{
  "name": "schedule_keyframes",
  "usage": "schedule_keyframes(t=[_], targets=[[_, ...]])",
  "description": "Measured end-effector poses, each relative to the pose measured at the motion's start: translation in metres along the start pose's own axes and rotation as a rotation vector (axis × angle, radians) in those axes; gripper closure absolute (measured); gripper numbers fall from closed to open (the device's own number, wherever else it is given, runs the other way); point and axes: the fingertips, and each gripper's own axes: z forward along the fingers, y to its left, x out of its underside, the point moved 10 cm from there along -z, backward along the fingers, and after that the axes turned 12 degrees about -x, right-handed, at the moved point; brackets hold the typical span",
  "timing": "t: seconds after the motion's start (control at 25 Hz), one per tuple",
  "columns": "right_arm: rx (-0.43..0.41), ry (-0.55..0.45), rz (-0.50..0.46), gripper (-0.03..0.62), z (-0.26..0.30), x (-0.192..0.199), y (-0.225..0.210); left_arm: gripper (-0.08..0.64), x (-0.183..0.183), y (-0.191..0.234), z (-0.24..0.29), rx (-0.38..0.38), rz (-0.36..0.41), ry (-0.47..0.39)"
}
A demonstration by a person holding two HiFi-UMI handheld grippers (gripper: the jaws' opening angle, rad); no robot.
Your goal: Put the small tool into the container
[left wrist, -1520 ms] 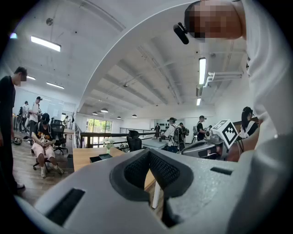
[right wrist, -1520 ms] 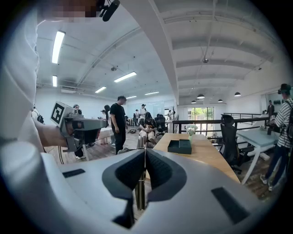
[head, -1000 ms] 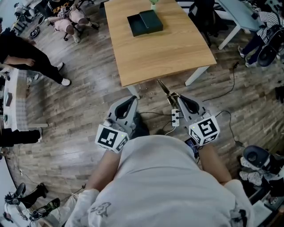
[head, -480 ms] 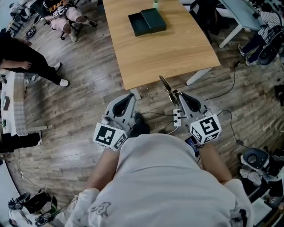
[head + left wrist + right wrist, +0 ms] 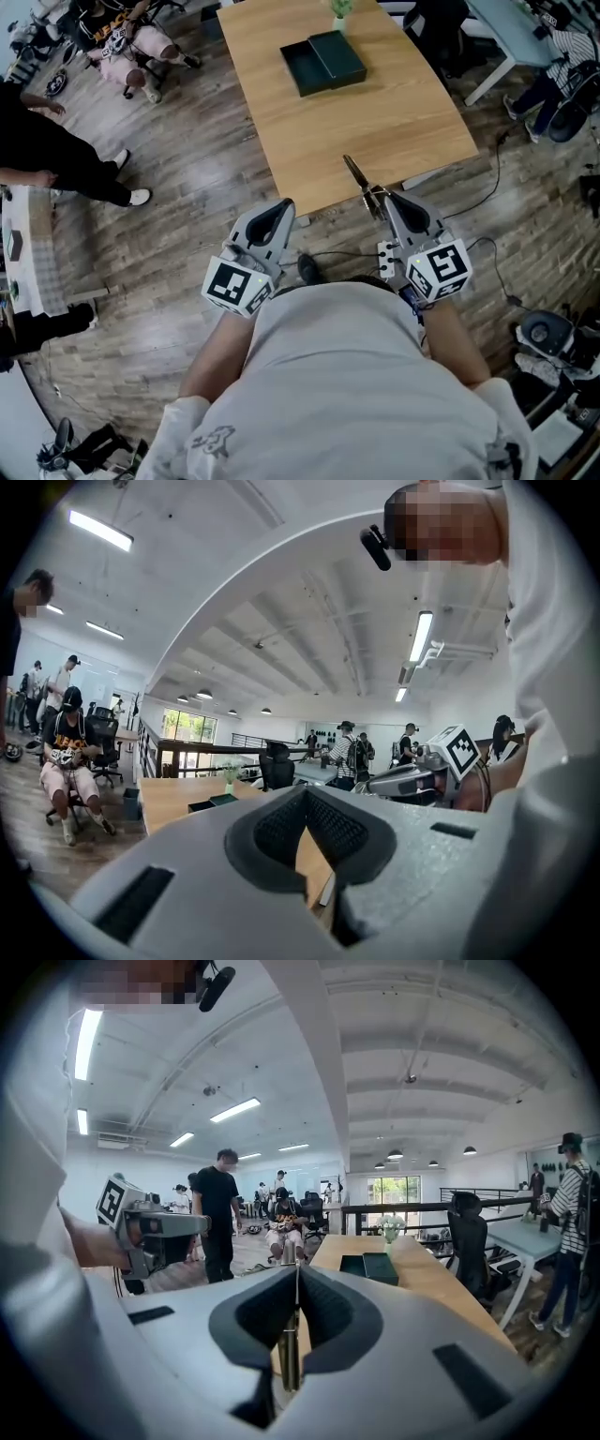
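The container [image 5: 323, 61] is a dark green open box with its lid beside it, lying toward the far end of the wooden table [image 5: 394, 122]. It also shows in the right gripper view as the container [image 5: 370, 1267] and in the left gripper view as the container [image 5: 211, 803]. My right gripper [image 5: 382, 199] is shut on the small tool [image 5: 357, 178], a thin metal piece that points over the table's near edge. From its own camera the tool [image 5: 292, 1335] stands pinched between the jaws. My left gripper [image 5: 284, 208] hangs shut and empty just short of the table edge.
A small vase with a plant [image 5: 339, 9] stands behind the container. Cables and a white power strip [image 5: 386, 253] lie on the wood floor under the grippers. People stand and sit at the left [image 5: 56, 169]. Another table [image 5: 511, 28] and chairs are at the upper right.
The view has moved forward, so the table is nearer. Both grippers have come up to its near edge, and the tool's tip now lies over the tabletop. The jaws have stayed as they were.
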Motion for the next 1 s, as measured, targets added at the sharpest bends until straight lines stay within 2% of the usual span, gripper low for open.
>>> schedule_keyframes(t=[0.16, 0.44, 1.0], targets=[[0.007, 0.004, 0.004, 0.577, 0.018, -0.007, -0.005, 0.555, -0.004, 0.018, 0.010, 0.007, 0.002, 0.002], [-0.014, 0.014, 0.003, 0.577, 0.035, -0.012, -0.037, 0.555, -0.004, 0.026, 0.037, -0.009, -0.003, 0.009], [-0.171, -0.019, -0.039, 0.575, 0.060, -0.028, -0.138, 0.555, -0.016, 0.002, 0.110, -0.141, 0.024, -0.004]])
